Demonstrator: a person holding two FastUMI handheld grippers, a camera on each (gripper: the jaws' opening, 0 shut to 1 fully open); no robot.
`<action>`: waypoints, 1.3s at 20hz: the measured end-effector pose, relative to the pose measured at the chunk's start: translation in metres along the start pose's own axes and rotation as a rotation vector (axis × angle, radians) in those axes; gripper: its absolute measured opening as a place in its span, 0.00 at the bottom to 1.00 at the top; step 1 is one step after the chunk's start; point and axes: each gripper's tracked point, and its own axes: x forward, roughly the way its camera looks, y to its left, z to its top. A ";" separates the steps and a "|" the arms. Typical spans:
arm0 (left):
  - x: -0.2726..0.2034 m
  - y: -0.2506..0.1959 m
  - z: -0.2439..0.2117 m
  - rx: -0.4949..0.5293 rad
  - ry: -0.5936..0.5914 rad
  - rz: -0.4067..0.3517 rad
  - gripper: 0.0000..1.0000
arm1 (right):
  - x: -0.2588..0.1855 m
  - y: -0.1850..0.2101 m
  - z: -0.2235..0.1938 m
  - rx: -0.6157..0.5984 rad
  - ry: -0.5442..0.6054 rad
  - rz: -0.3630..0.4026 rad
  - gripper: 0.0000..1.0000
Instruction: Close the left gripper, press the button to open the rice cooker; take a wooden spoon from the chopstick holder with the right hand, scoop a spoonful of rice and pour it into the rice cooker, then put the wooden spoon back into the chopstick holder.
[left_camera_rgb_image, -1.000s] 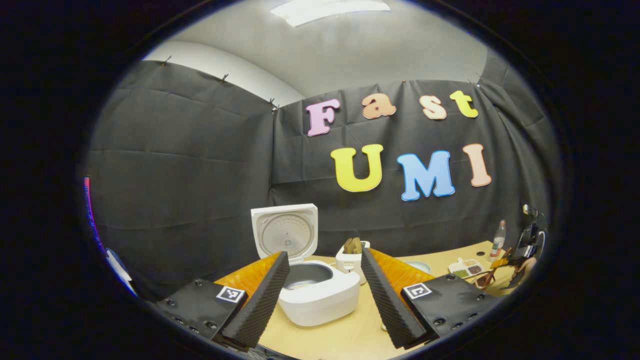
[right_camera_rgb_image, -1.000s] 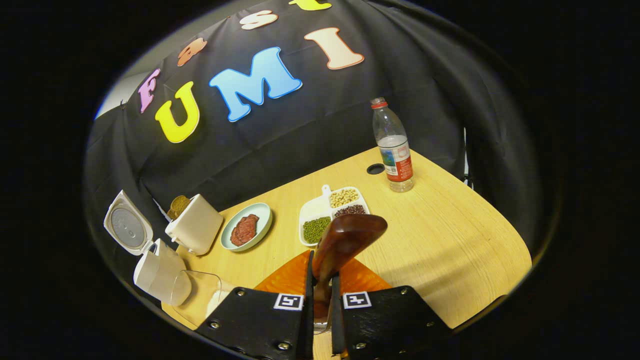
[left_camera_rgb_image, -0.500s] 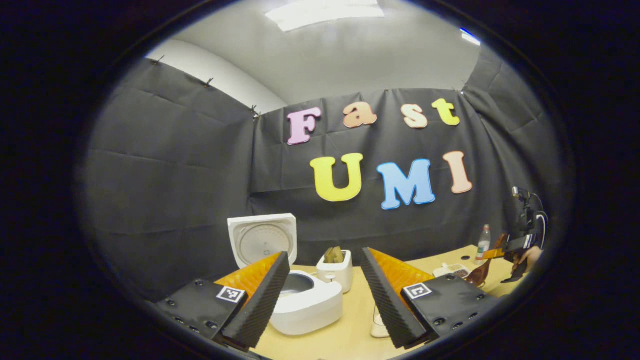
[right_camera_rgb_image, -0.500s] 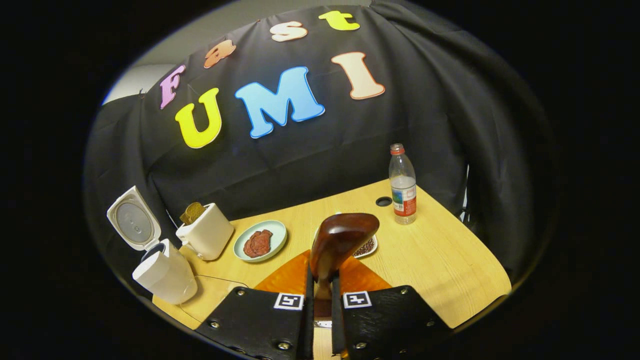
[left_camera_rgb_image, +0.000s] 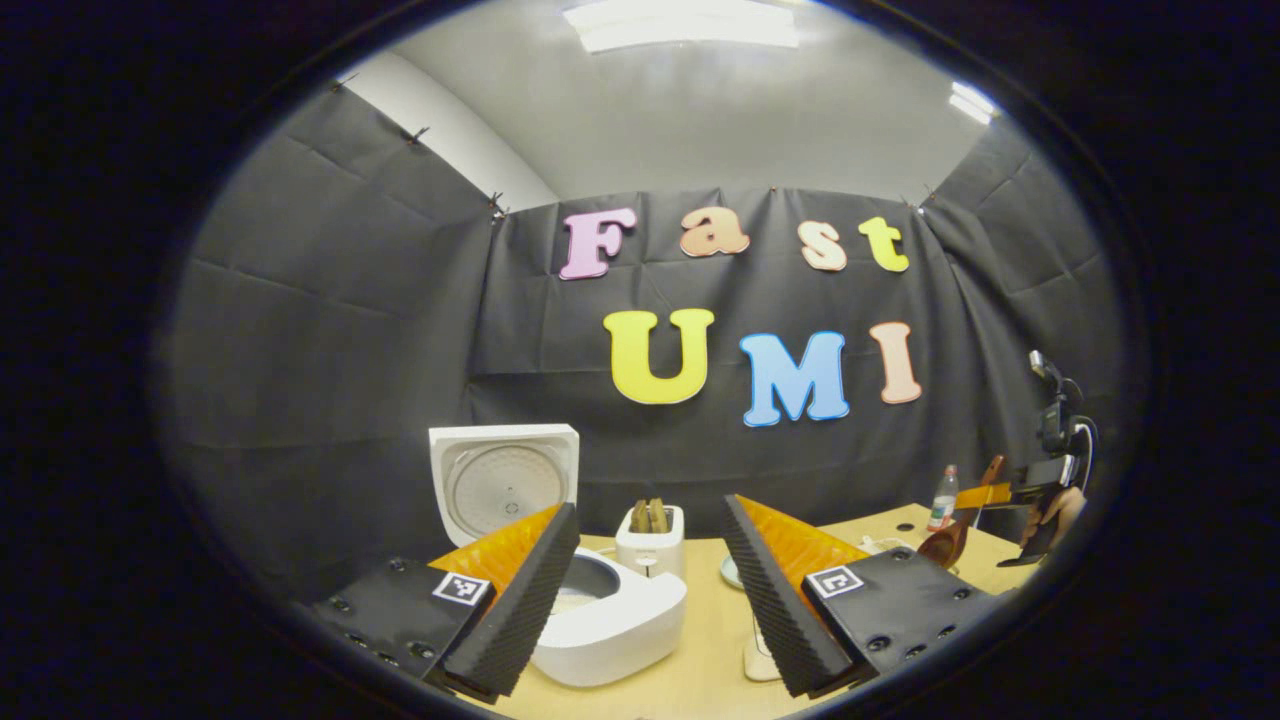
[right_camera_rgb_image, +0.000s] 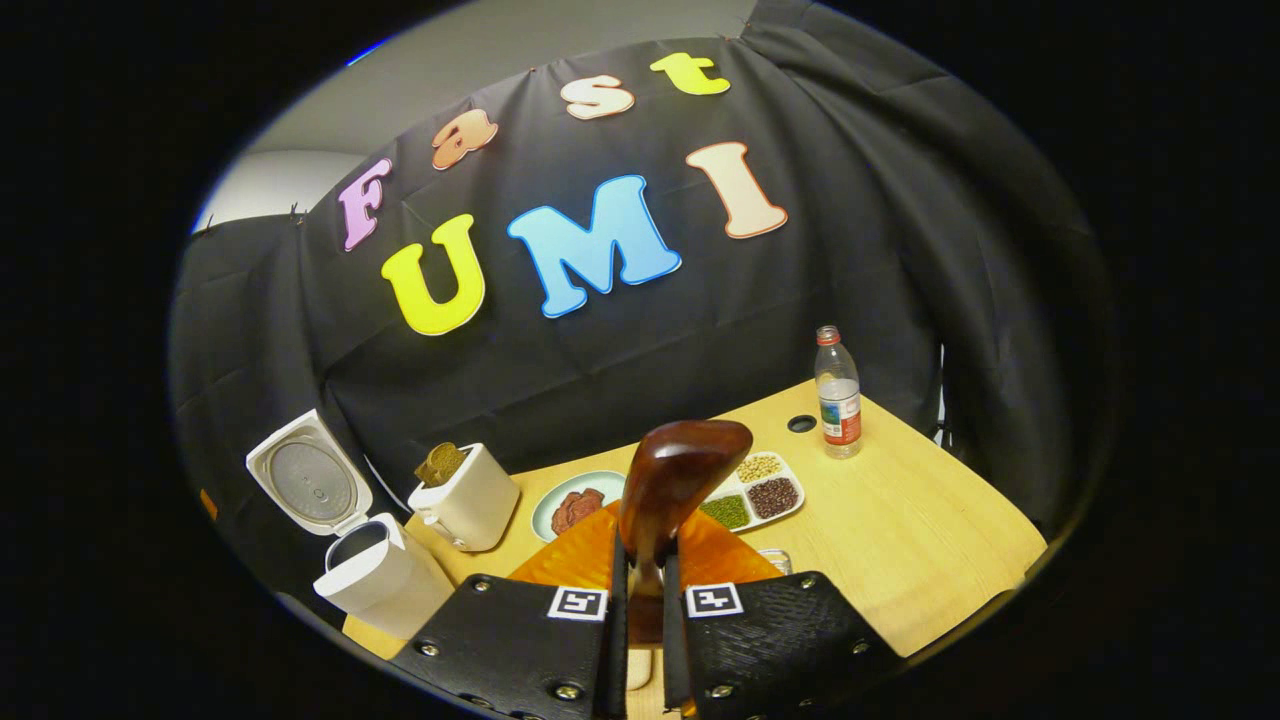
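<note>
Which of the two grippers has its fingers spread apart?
The left gripper: its fingers stand wide apart, holding nothing. The right gripper is clamped on the wooden spoon.

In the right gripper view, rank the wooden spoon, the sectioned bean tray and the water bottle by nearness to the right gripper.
1. wooden spoon: clamped in the right gripper, bowl up.
2. sectioned bean tray: just beyond the spoon, mid-table.
3. water bottle: far right, near the booth wall.

— We see the white rice cooker (right_camera_rgb_image: 375, 585) on the table's left, lid raised upright.

— And our dark brown wooden spoon (right_camera_rgb_image: 672, 480) stands bowl-up, near the white chopstick holder (right_camera_rgb_image: 470, 502).
</note>
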 end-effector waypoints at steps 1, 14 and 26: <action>0.000 0.007 -0.001 -0.001 0.003 -0.003 0.99 | 0.001 0.009 -0.004 -0.007 0.001 0.005 0.14; -0.007 0.093 -0.016 0.008 0.051 0.017 0.99 | 0.050 0.067 -0.078 -0.256 0.070 -0.032 0.14; -0.011 0.134 -0.028 0.022 0.095 0.057 0.99 | 0.088 0.080 -0.152 -0.422 0.170 -0.076 0.14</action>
